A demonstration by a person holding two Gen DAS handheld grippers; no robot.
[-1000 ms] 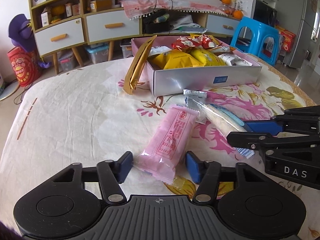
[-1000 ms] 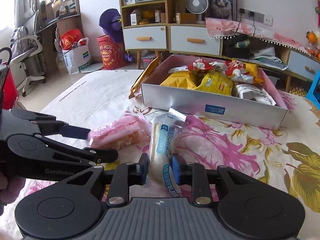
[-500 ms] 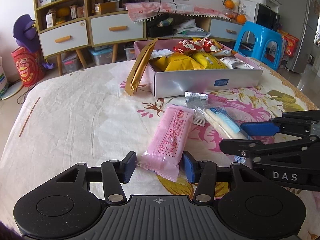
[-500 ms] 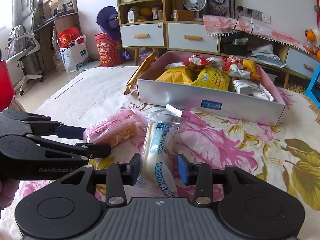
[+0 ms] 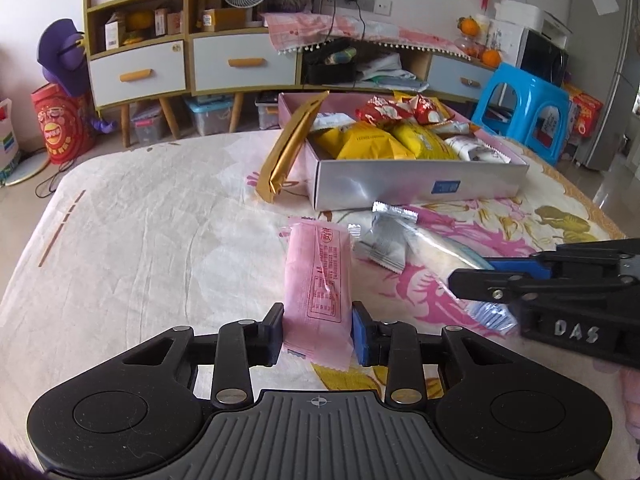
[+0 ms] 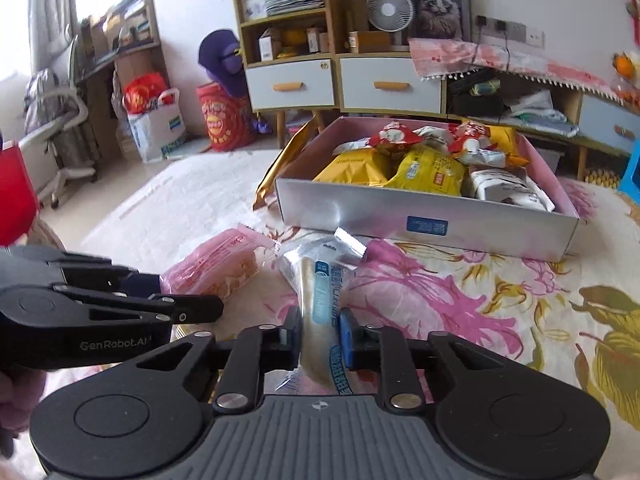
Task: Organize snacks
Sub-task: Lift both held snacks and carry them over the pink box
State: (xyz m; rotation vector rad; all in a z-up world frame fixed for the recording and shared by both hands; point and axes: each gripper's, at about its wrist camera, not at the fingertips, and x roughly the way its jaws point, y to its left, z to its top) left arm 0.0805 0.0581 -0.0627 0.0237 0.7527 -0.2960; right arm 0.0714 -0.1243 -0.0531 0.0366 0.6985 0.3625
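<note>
Your box (image 6: 424, 216) sits at the desk's (image 5: 152, 248) far side, already crowded. Left tongs (image 5: 318, 334) have just closed onto the pink pack (image 5: 318, 276); right tongs (image 6: 319, 334) clench the clear pack (image 6: 318, 312). Lift both level, then drop each into a gap.

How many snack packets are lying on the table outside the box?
3. The pink packet is between the left gripper pads. The clear packet is clamped in the right gripper. The gold packet leans on the box. Others may be hidden.
</note>
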